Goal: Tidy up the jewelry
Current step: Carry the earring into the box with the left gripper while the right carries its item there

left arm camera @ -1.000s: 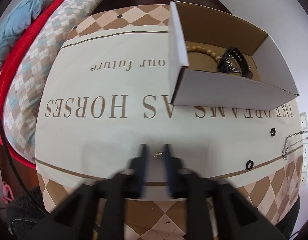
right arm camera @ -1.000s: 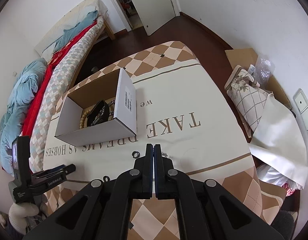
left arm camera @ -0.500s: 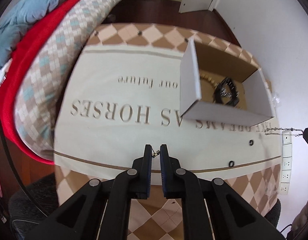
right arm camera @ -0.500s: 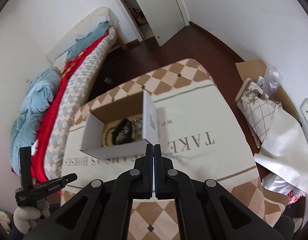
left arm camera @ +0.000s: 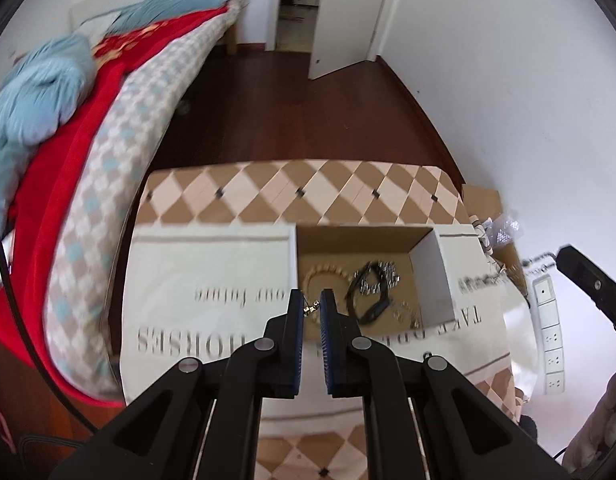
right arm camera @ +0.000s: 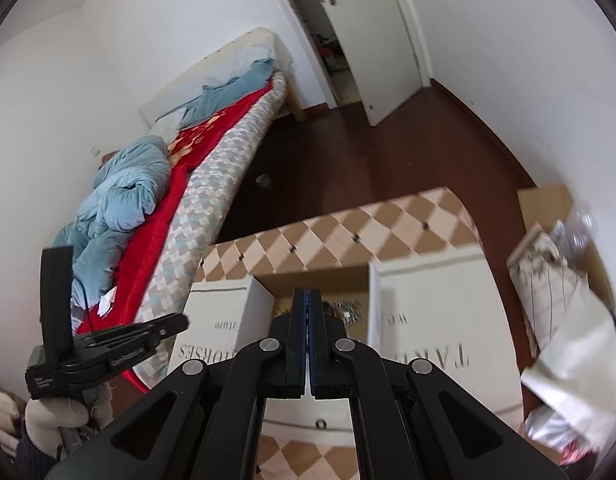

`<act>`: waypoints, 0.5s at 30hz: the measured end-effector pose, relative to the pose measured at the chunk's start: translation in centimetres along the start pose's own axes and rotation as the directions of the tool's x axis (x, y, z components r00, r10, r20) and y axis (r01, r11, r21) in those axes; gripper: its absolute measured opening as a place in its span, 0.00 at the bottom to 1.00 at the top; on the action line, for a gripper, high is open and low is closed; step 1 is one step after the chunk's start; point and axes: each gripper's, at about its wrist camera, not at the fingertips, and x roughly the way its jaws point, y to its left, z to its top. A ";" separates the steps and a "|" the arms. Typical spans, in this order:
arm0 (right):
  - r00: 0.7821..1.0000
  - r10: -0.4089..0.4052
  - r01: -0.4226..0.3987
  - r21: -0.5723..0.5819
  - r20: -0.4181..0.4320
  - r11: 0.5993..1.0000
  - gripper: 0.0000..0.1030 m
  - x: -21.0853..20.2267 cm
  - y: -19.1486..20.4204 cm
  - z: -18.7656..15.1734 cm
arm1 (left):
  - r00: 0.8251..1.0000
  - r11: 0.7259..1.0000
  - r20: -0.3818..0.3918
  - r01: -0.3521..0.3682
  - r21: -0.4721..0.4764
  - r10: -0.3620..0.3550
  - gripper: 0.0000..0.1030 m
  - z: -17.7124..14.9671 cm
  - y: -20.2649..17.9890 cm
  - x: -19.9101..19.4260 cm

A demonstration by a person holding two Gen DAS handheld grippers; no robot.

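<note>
Left wrist view shows a small gold earring point(left arm camera: 310, 309) pinched between the left gripper point(left arm camera: 311, 306) tips, now raised over the near edge of the cardboard box point(left arm camera: 432, 276) instead of low above the tablecloth point(left arm camera: 211, 276). Inside the box lie one beaded bracelet point(left arm camera: 328, 276) and one black watch point(left arm camera: 368, 300). One black ring point(right arm camera: 320, 424) rests on the cloth nearer than the box, and the right gripper point(right arm camera: 308, 312) has its jaws pressed together, lifted higher than before.

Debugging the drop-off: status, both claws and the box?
Left claw pinching a small gold piece over the box. Right claw shut, load unclear. One ring left on the cloth.

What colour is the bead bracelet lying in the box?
Pale golden-tan, seen best in the left wrist view: the bead bracelet lies inside the cardboard box.
</note>
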 end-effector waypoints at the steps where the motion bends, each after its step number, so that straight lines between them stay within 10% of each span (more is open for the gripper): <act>1: 1.000 -0.005 0.005 -0.014 -0.006 1.000 0.00 0.7 0.3 0.6 | 1.000 1.000 -0.006 -0.003 0.010 0.004 0.05 0.5 -0.2 0.5; 15: 0.975 -0.099 0.085 -0.079 -0.197 0.993 0.01 11.5 -0.7 2.6 | 0.986 0.998 -0.166 0.005 0.063 0.005 0.11 4.5 -1.1 8.6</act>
